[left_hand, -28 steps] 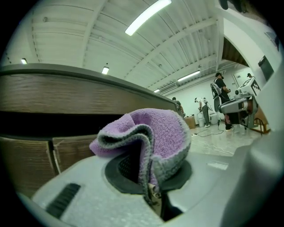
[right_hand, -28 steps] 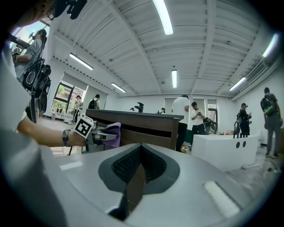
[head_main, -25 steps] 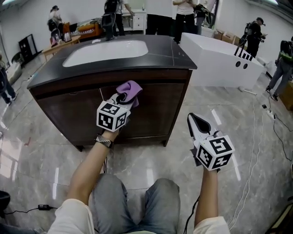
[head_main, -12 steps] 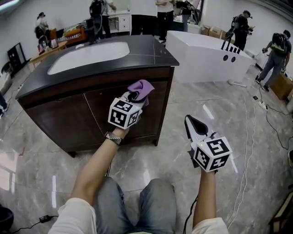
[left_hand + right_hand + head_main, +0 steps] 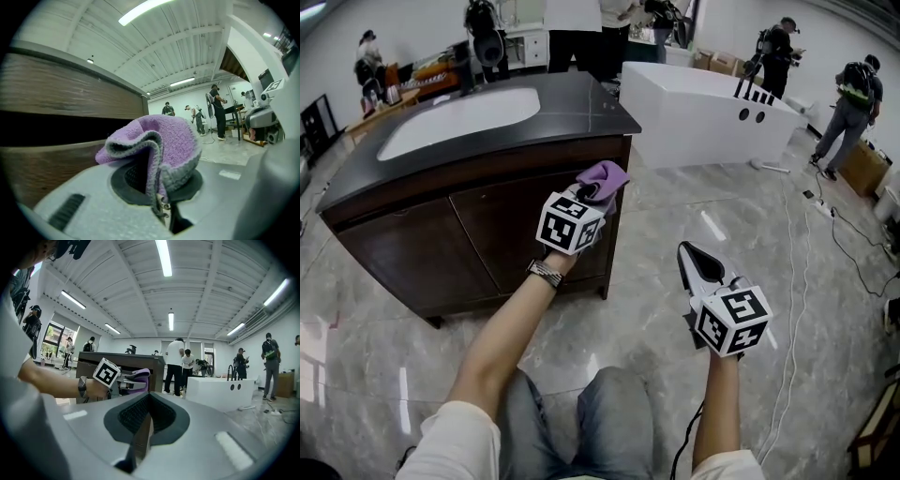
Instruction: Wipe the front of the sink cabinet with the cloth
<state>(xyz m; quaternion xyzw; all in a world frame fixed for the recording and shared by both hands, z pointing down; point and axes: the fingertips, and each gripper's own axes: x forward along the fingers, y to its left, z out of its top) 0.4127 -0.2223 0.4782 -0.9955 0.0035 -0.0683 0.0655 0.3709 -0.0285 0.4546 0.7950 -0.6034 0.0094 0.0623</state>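
Though contact unclear — cloth (image 5: 605, 177) at cab. (image 5: 478, 234)

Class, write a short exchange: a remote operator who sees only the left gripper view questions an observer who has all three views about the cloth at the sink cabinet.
Operator: I see the purple cloth pinched in my jaws and the dark cabinet beside it. Where on the front am I?
Observer: The head view puts the left gripper at the front's upper right corner, just under the countertop.
Operator: Where is the other gripper?
Observer: The right gripper is held over the floor, apart from the cabinet. Its jaws are together with nothing between them.
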